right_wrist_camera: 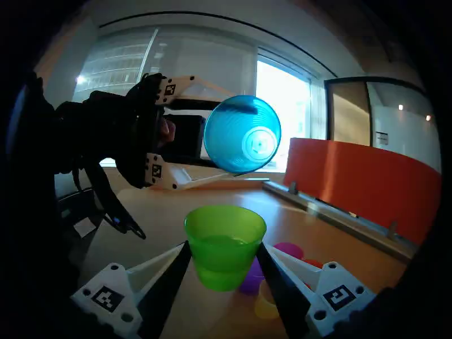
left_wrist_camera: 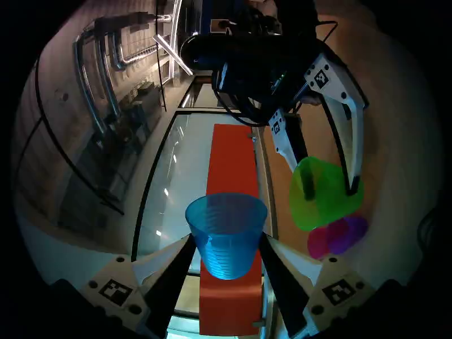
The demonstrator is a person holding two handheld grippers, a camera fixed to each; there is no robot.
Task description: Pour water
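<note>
A: Green cup (right_wrist_camera: 225, 246), part full, pinched upright between the fingers of the right gripper (right_wrist_camera: 224, 248), above the counter (right_wrist_camera: 169, 212). Hold level?

B: Level and steady. Farther off, blue cup (right_wrist_camera: 242, 134) tipped sideways, clamped in the fingers of the left gripper (left_wrist_camera: 228, 242). Bring its lip over the green rim; tilt slowly.

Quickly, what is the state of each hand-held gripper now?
Left hand-held gripper: closed on the blue cup.
Right hand-held gripper: closed on the green cup.
</note>
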